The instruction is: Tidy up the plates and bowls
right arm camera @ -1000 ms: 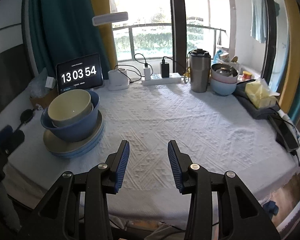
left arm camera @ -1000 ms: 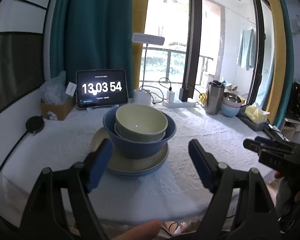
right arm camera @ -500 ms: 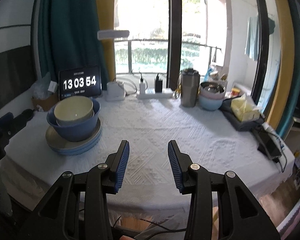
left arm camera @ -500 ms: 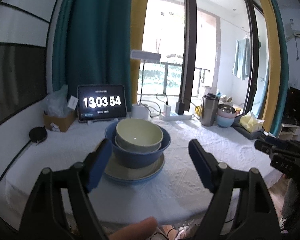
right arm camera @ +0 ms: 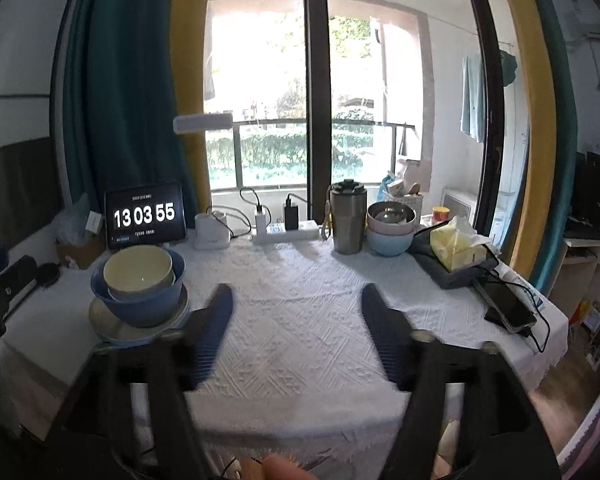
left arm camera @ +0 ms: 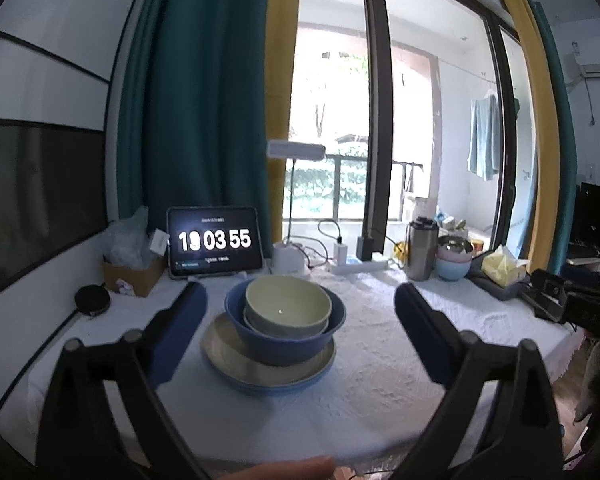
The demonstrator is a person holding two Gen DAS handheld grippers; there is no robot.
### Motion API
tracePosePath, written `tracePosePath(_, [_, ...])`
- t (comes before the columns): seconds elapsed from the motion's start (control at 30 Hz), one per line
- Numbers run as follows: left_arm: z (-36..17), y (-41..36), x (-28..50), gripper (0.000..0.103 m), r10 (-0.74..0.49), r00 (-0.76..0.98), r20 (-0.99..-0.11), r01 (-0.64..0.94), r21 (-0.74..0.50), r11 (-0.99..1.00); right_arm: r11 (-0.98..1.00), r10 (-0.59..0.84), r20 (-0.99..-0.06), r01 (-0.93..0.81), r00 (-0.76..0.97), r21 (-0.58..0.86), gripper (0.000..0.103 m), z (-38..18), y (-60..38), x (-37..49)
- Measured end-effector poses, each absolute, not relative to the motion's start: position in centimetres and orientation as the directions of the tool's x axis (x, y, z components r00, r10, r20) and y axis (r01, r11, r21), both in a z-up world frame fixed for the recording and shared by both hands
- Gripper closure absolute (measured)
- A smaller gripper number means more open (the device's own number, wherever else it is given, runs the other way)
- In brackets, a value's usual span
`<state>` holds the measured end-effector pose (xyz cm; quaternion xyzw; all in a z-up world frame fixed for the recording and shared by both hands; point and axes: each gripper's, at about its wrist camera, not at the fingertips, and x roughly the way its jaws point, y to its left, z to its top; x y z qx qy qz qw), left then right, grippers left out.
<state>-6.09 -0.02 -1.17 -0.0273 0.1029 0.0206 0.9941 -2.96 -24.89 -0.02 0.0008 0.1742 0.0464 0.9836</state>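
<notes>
A pale green bowl (left arm camera: 288,306) sits nested in a blue bowl (left arm camera: 276,346), which stands on a cream plate (left arm camera: 236,356) stacked on a blue plate (left arm camera: 260,388). The same stack of green bowl (right arm camera: 138,272), blue bowl (right arm camera: 144,306) and cream plate (right arm camera: 108,322) shows at the left of the right wrist view. My left gripper (left arm camera: 300,300) hangs in front of and above the stack, jaws opening, nothing between them. My right gripper (right arm camera: 296,292) is over the white tablecloth (right arm camera: 300,320) to the right of the stack, jaws opening and empty.
A tablet clock (left arm camera: 214,242), a cardboard box (left arm camera: 134,276), a lamp base (left arm camera: 288,258) and a power strip (left arm camera: 358,266) line the table's back. A steel tumbler (right arm camera: 347,218), stacked bowls (right arm camera: 390,226), a tissue pack (right arm camera: 456,246) and a phone (right arm camera: 508,308) sit at the right.
Both grippers have risen and drawn back from the table, so the stack looks smaller. Both pairs of jaws have spread wider. The clock ticked from 54 to 55.
</notes>
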Motion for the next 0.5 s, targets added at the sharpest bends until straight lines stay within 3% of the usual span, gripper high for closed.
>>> tracePosePath(0.5, [-0.65, 0.63, -6.14, 0.005, 0.038, 0.976, -0.216, -0.054, -0.072, 0.996, 0.998, 0.070, -0.313, -0.066, 0.947, 0.025, 0.029, 0.89, -25.72, -3.43])
